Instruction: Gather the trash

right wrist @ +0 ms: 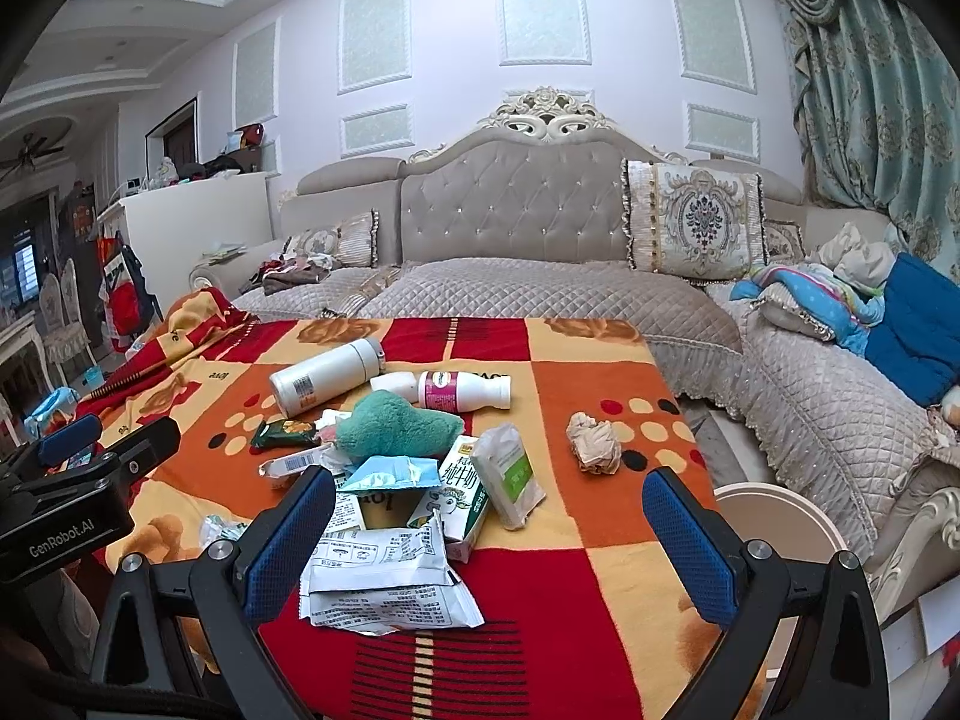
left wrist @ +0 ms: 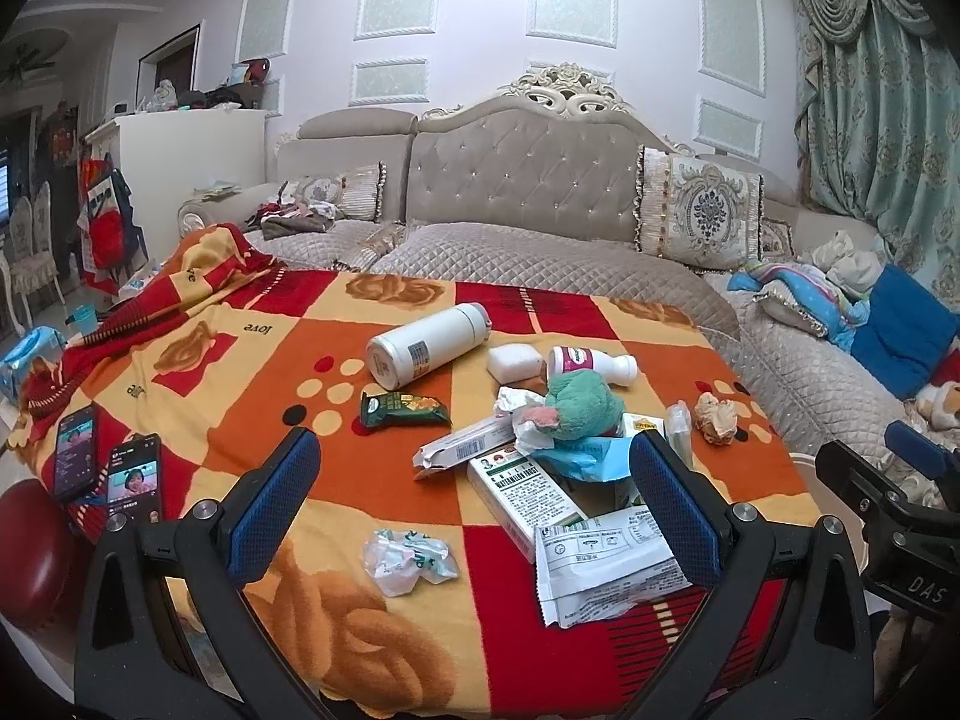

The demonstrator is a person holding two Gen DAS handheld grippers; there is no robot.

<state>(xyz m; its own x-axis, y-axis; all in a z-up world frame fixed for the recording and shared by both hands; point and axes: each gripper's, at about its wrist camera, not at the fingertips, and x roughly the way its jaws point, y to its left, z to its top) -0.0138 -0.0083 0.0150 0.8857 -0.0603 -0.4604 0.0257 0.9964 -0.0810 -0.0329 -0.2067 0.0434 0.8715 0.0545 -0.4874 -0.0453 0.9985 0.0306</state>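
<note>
Trash lies scattered on a table under a red, orange and yellow blanket. A crumpled clear wrapper sits between my left gripper's fingers; the left gripper hovers open above the near edge. A white printed wrapper and a green-white box lie by its right finger. My right gripper hangs open over the same white wrapper and an opened milk carton. Farther back are a crumpled tissue ball, a tissue pack, a green snack packet, a pink-labelled bottle and a white flask.
A green plush toy rests on the pile. Two lit phones lie at the blanket's left edge. A grey quilted sofa with cushions stands behind the table. A white round rim shows right of the table.
</note>
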